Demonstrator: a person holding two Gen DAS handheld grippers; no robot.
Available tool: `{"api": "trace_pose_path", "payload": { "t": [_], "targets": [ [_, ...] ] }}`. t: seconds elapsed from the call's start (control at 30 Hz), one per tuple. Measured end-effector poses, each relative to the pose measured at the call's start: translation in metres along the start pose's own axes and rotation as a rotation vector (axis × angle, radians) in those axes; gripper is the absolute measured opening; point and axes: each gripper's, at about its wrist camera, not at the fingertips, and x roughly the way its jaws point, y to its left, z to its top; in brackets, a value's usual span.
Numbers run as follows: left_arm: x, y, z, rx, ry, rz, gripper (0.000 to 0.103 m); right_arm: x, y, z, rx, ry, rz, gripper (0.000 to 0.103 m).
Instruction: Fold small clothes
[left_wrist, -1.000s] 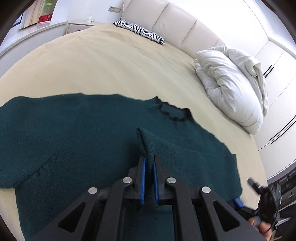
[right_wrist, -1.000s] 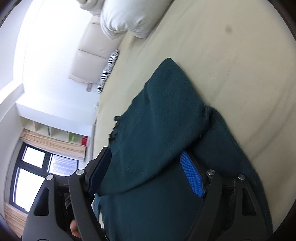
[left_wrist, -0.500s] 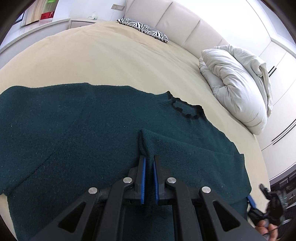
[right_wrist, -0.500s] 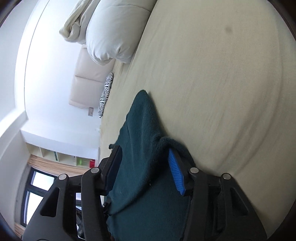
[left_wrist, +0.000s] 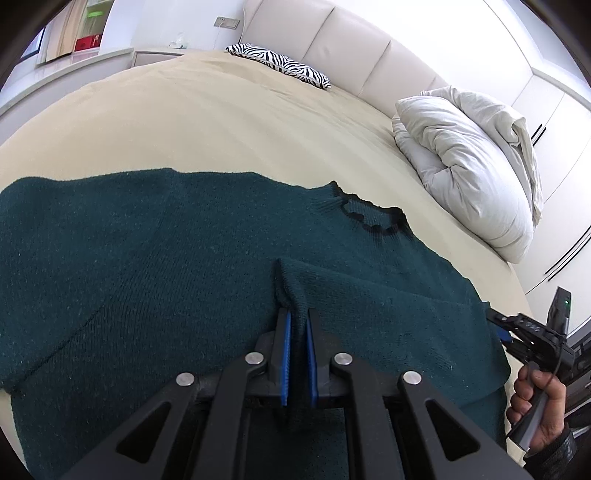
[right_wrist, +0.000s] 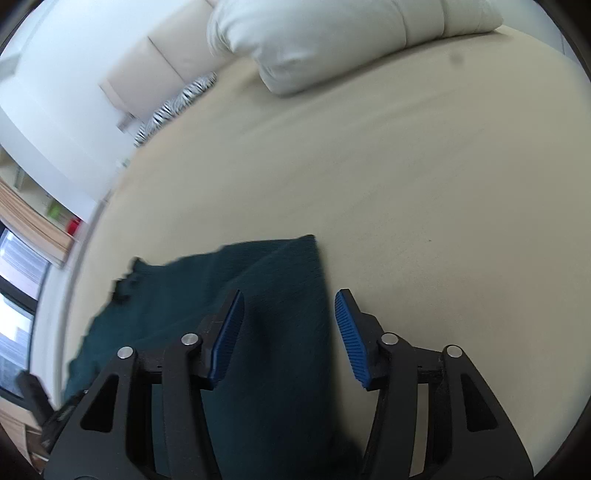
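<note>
The dark green knitted sweater is spread across the beige bed, its black-trimmed neckline turned toward the headboard, so that a flat surface is given for folding. One sleeve is laid inward over the body, and its cuff end is pinched between the nearly closed jaws of the left gripper; it is judged that the cuff is held there so that the sleeve can be set straight on the chest before release.

The right gripper is held over the side edge of the sweater, by the folded shoulder. Its jaws have just been closing, yet they stand apart, and the pads are not pressed on the cloth that lies below and between them. It is presumably placed there to take the edge for the next fold. The person's hand on its handle is seen in the left wrist view.

One sweater, two grippers and one hand are counted. On the bed there are also one white duvet bundle and one zebra-striped pillow.
</note>
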Motion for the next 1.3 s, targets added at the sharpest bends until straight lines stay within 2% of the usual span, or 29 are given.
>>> {"api": "trace_pose_path", "payload": {
  "t": [0.07,0.13,0.3,0.37,0.47,0.6,0.67,0.73,0.8,0.83,0.87,0.9,0.93,1.0,1.03,1.1,1.13,1.17,1.2,1.27,1.3],
  "targets": [
    [-0.001,-0.003,0.001,0.012,-0.005,0.009,0.009,0.008,0.008,0.002,-0.054,-0.007,-0.045,0.022],
    [-0.004,-0.006,0.002,0.020,-0.017,0.018,0.008,0.006,0.004,-0.003,-0.058,-0.028,-0.063,0.008],
    [-0.009,-0.014,0.007,0.049,-0.059,0.038,0.008,-0.009,-0.013,-0.007,-0.029,-0.089,-0.063,0.005],
    [0.002,-0.010,0.004,0.047,-0.030,0.053,0.009,-0.010,-0.018,-0.005,-0.015,-0.111,-0.063,0.005],
    [0.007,-0.006,0.000,0.048,-0.037,0.044,0.009,0.008,-0.033,-0.012,-0.004,-0.090,-0.057,0.004],
    [0.006,-0.003,0.000,0.039,-0.041,0.031,0.012,0.005,-0.024,-0.013,-0.060,-0.090,-0.096,0.005],
    [0.006,0.002,0.000,0.017,-0.038,0.006,0.012,-0.005,-0.019,-0.013,-0.051,-0.092,-0.123,0.008],
    [0.006,0.006,-0.001,0.003,-0.039,-0.008,0.012,-0.025,-0.007,-0.016,-0.069,-0.129,-0.147,0.010],
    [0.006,0.003,-0.003,0.014,-0.045,0.003,0.013,-0.049,0.010,-0.028,-0.095,-0.179,-0.093,0.012],
    [0.006,0.002,-0.003,0.019,-0.047,0.008,0.013,-0.056,0.018,-0.036,-0.114,-0.183,-0.064,0.024],
    [0.006,0.001,-0.003,0.021,-0.047,0.011,0.013,-0.058,0.026,-0.045,-0.145,-0.179,-0.052,0.044],
    [0.006,0.001,-0.004,0.018,-0.044,0.011,0.014,-0.056,0.030,-0.052,-0.169,-0.173,-0.050,0.052],
    [0.006,0.002,-0.004,0.013,-0.041,0.009,0.014,-0.047,0.033,-0.060,-0.198,-0.153,-0.058,0.056],
    [0.005,0.002,-0.003,0.006,-0.030,0.007,0.014,-0.014,0.023,-0.072,-0.216,-0.038,-0.121,0.056],
    [0.004,0.003,-0.003,0.007,-0.024,0.005,0.014,-0.012,0.016,-0.075,-0.215,-0.081,-0.105,0.056],
    [0.000,0.005,0.000,-0.004,-0.006,-0.009,0.016,-0.020,0.012,-0.069,-0.166,-0.077,-0.080,0.056],
    [-0.005,0.007,0.001,-0.017,-0.005,-0.008,0.018,-0.026,0.011,-0.066,-0.135,-0.078,-0.089,0.056],
    [-0.014,0.010,0.002,-0.033,-0.019,0.004,0.029,-0.035,0.010,-0.064,-0.099,-0.083,-0.114,0.056],
    [-0.029,0.014,0.001,-0.050,-0.053,0.028,0.049,-0.045,0.009,-0.063,-0.078,-0.099,-0.103,0.056],
    [-0.062,0.025,-0.004,-0.076,-0.126,0.052,0.072,-0.077,0.013,-0.066,-0.068,-0.175,-0.058,0.056],
    [-0.083,0.036,-0.009,-0.102,-0.165,0.049,0.075,-0.091,0.016,-0.071,-0.064,-0.200,-0.046,0.056]
  ]
}}
